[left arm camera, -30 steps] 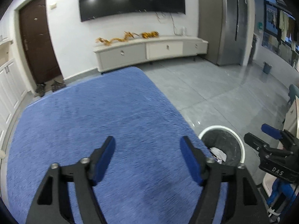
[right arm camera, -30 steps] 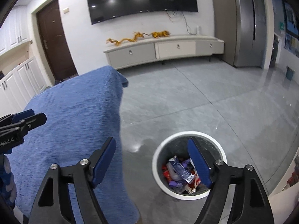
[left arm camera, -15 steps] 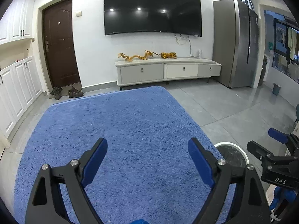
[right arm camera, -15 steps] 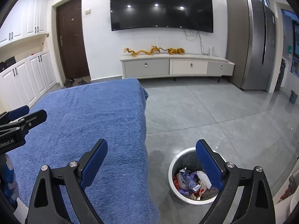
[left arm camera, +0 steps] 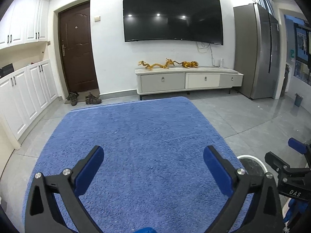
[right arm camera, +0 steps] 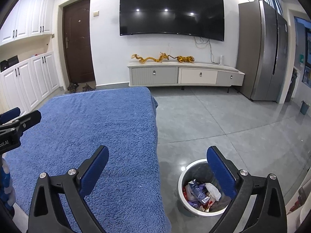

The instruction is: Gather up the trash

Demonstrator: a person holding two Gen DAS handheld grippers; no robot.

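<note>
A round white-rimmed trash bin [right arm camera: 202, 188] stands on the grey floor beside the table, holding several crumpled wrappers [right arm camera: 200, 194]; its rim also shows in the left wrist view [left arm camera: 252, 159]. My left gripper [left arm camera: 153, 163] is open and empty above the blue plush cloth [left arm camera: 136, 145] on the table. My right gripper [right arm camera: 157, 165] is open and empty, held over the table's right edge with its right finger above the bin. No loose trash shows on the cloth.
A white TV cabinet [left arm camera: 188, 81] with gold dragon figures stands under a wall TV [left arm camera: 173, 17]. A grey fridge [right arm camera: 266, 52] stands at the right, white cupboards [left arm camera: 25, 97] and a brown door [left arm camera: 77, 52] at the left, shoes [left arm camera: 83, 98] by the door.
Both grippers have tilted upward and pulled back, so more of the room and less of the bin shows. Both stay open and empty.
</note>
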